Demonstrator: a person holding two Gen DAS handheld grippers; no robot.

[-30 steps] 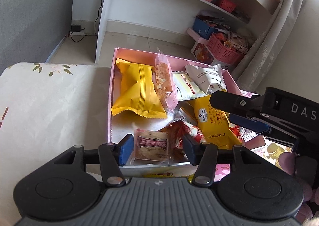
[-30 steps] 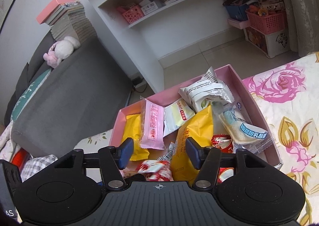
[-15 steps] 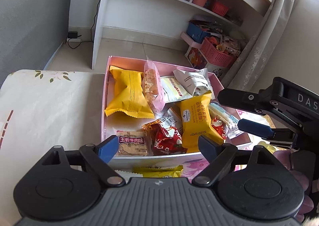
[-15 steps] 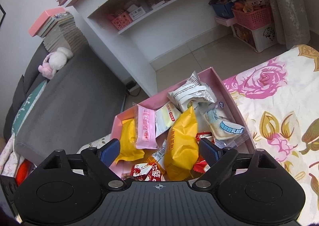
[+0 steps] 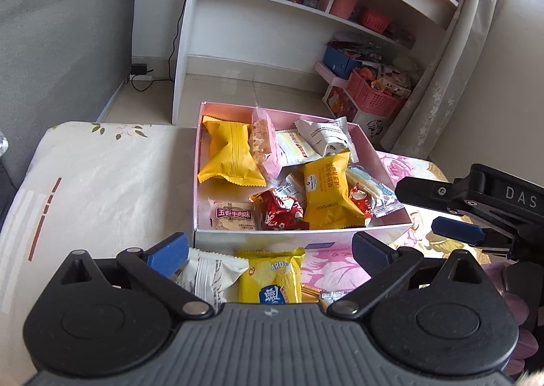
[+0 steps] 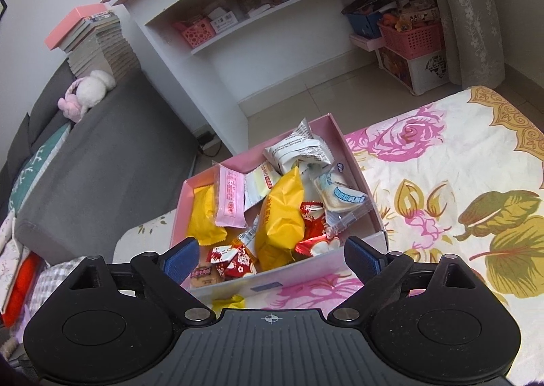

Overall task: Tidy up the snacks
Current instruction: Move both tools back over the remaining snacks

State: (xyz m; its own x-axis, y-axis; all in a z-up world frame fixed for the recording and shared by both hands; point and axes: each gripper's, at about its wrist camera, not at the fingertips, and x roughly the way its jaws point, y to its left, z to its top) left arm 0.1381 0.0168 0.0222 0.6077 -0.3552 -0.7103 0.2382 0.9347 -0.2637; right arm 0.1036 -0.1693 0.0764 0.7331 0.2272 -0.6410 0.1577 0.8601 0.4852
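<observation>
We see a pink box (image 5: 387, 171) on a surface (image 5: 102, 182) under a flowered cloth (image 6: 459, 182), and most of the snacks lie inside it. At the box's left side sits a big yellow pack (image 5: 231, 154), with a clear pink pack (image 5: 263, 144) leaning against it. Behind these lie a pale sachet (image 5: 294, 148) and a white pack (image 5: 326, 137) near the far wall. In the middle a second yellow pack (image 5: 328, 192) rests on top of red wrappers (image 5: 280, 212), and a clear blue-printed pack (image 5: 374, 192) lies toward the right wall. A small meat-snack pack (image 5: 234, 214) sits at the near left corner. Outside the box, just before its near wall, lie a white bag (image 5: 210, 277) and a yellow bag (image 5: 272, 280) on the cloth. The left gripper (image 5: 270, 251) hangs above those two bags, its jaws opening wide and pressing on nothing. The right gripper (image 6: 270, 258) hangs over the box's near wall, its jaws also opening, with nothing held between them; from the left view it shows at the right edge. A white shelf (image 5: 306, 12) stands beyond the box
</observation>
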